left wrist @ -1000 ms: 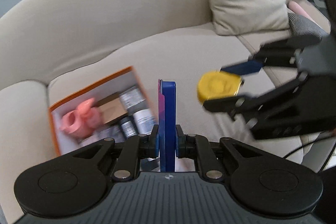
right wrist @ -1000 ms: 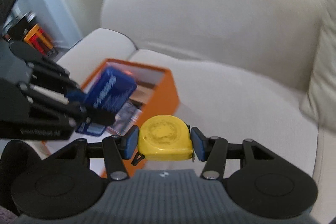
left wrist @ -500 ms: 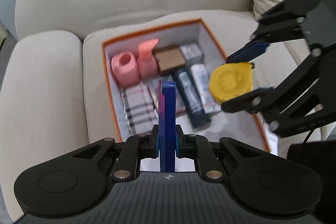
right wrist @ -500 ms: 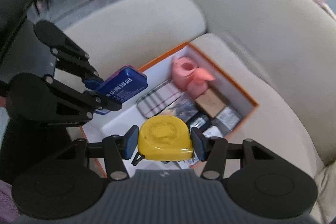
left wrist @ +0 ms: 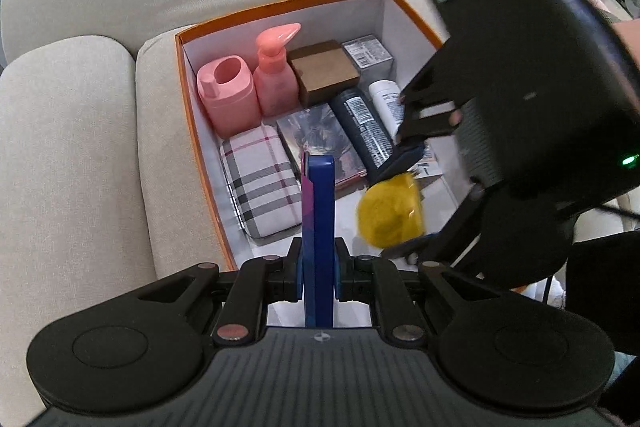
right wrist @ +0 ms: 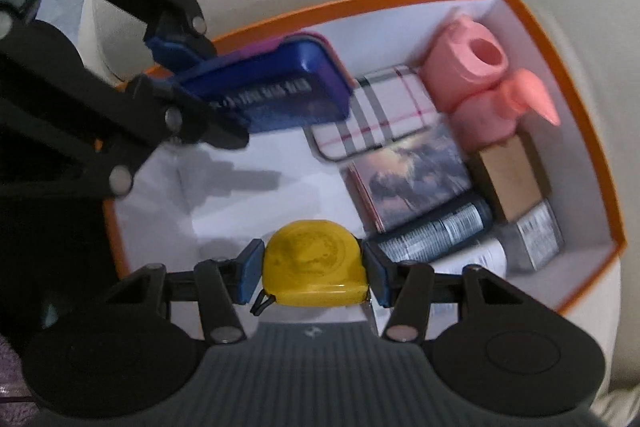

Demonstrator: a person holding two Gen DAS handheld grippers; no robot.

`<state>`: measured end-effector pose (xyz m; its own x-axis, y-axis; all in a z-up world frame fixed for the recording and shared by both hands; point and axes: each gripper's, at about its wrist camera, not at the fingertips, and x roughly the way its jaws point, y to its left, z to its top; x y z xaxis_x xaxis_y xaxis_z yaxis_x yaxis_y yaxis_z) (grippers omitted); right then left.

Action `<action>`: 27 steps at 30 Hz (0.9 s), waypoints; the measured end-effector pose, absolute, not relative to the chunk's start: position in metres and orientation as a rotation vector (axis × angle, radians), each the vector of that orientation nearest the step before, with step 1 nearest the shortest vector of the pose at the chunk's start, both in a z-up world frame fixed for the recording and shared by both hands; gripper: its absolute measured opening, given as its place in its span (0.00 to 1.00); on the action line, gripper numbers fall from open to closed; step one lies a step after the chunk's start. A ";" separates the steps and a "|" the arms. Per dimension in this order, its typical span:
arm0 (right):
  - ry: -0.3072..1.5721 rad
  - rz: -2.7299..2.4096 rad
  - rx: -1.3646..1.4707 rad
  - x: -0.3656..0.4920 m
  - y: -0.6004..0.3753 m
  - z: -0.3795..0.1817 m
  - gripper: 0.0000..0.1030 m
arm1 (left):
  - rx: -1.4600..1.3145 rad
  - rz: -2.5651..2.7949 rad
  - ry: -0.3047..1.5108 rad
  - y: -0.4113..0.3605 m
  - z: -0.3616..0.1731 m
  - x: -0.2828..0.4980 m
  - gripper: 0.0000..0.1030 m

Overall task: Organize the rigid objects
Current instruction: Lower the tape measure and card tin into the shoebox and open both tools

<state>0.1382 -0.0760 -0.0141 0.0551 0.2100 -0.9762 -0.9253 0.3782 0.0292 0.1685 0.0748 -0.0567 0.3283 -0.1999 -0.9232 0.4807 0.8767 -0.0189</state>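
Observation:
An orange box [left wrist: 188, 115] [right wrist: 576, 131] with white inside walls sits on a beige sofa. My left gripper [left wrist: 318, 277] is shut on a flat blue tin [left wrist: 318, 227] [right wrist: 276, 95], held on edge above the box's near end. My right gripper [right wrist: 314, 269] is shut on a yellow tape measure [right wrist: 314, 267] [left wrist: 390, 215], pointing steeply down over the bare white floor of the box. In the left wrist view the right gripper fills the right side and hides part of the box.
Packed in the box are two pink bottles [left wrist: 228, 93] [left wrist: 276, 67], a brown carton [left wrist: 322, 71], a grey carton [left wrist: 366, 53], a dark tube [left wrist: 362, 127], a white tube [left wrist: 386, 99], a plaid case [left wrist: 260, 183] and a picture tin [left wrist: 320, 139]. Sofa armrest [left wrist: 60, 147] lies left.
Both grippers swung over the box and sank toward it. The right one rolled, bringing the tape measure down over the white floor beside the blue tin.

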 end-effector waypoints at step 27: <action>1.099 1.061 -0.857 0.147 -0.068 -0.063 0.56 | 0.378 -0.410 1.225 0.064 -0.081 0.180 0.14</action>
<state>0.1468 -0.0679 -0.0632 0.1024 0.2338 -0.9669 -0.9581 0.2846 -0.0326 0.1804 0.0635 -0.0808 0.2845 -0.0988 -0.9536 0.4958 0.8665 0.0581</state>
